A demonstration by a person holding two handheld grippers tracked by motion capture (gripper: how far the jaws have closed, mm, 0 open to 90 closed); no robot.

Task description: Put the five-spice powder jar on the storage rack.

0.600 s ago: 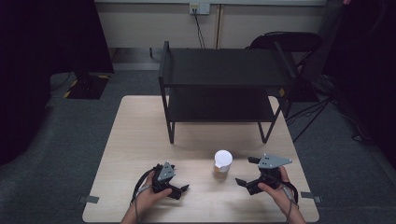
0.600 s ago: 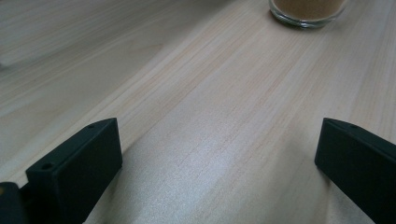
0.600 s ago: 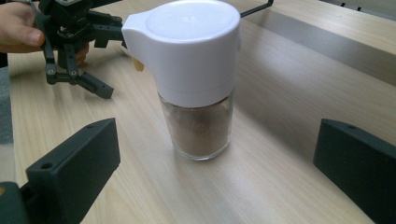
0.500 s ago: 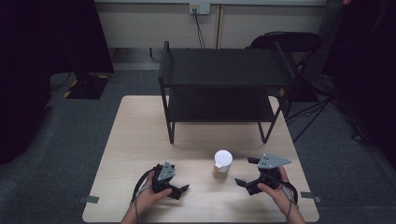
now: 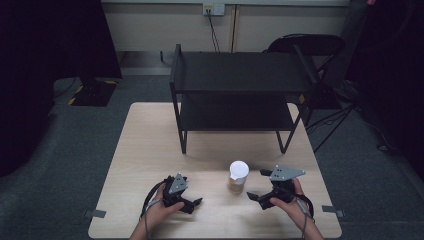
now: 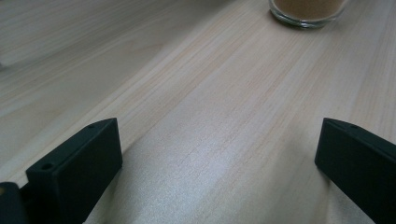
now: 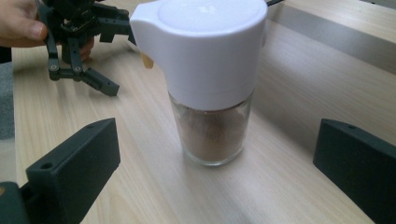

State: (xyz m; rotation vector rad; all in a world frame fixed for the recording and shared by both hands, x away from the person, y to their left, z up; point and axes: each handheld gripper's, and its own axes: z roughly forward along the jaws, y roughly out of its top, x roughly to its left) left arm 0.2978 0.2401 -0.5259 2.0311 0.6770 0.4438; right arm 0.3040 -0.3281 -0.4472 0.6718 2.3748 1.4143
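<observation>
not much has shifted since the earlier frame, the right tool (image 5: 264, 185) has maybe crept a hair closer to the shaker jar (image 5: 238, 176), and the left tool (image 5: 192, 202) is parked in the same spot near the front of the table (image 5: 150, 135).

both tools are spread wide with nothing between the pads. the jar, glass with brown powder and a white pour lid (image 7: 205, 44), stands upright on the table in front of the black shelf rack (image 5: 240, 90), between the two tools and nearer the right one.

my worry: it's tall and top-heavy with a narrow base, so if one jaw touches first it'll likely tip or skid toward the left tool. clamping on the smooth lid instead of the glass could let it slip or pop the cap and spill powder.
</observation>
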